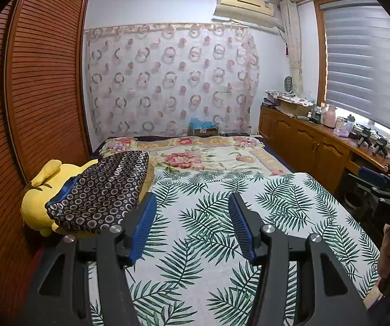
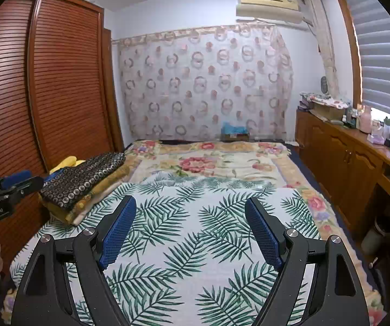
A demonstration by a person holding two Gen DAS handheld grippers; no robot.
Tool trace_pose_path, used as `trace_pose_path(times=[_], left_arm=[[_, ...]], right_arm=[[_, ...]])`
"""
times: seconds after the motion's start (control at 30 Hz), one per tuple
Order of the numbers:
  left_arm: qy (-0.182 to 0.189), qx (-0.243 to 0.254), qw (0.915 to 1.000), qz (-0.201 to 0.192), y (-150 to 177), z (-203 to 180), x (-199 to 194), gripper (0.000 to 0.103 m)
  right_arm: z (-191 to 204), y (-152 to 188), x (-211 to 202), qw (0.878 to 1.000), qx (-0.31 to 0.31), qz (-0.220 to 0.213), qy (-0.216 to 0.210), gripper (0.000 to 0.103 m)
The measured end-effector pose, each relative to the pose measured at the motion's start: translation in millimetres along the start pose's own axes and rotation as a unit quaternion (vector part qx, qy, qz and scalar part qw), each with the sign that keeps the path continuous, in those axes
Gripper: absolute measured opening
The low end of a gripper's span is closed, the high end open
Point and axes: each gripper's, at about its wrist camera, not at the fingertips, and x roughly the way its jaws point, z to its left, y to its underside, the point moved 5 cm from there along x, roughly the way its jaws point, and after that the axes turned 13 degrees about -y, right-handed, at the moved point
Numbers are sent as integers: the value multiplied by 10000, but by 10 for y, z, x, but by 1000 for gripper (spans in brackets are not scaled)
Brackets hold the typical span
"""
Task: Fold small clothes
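Note:
A folded dark garment with small ring print [image 1: 99, 193] lies on a yellow plush toy [image 1: 36, 203] at the bed's left edge; in the right wrist view the garment [image 2: 83, 176] tops a pile of folded yellow cloth [image 2: 86, 206]. My left gripper [image 1: 192, 203] is open and empty above the palm-leaf sheet [image 1: 222, 231], to the right of the garment. My right gripper [image 2: 190, 209] is open and empty over the same sheet [image 2: 195, 244]. Each gripper shows at the edge of the other's view, the right one [image 1: 379, 187] and the left one [image 2: 10, 184].
A slatted wooden wardrobe [image 1: 31, 95] runs along the left of the bed. A floral blanket [image 1: 195, 157] covers the far half. A wooden cabinet [image 1: 317, 146] with bottles and clutter stands along the right under the window. A patterned curtain [image 1: 173, 81] hangs behind.

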Motion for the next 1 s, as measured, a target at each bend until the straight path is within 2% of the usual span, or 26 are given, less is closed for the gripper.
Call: trace_pose_path(times=[1.0], left_arm=[[-34, -3, 10000, -18, 2, 23, -8, 54]], right_arm=[[-12, -11, -5, 10000, -15, -3, 2, 84]])
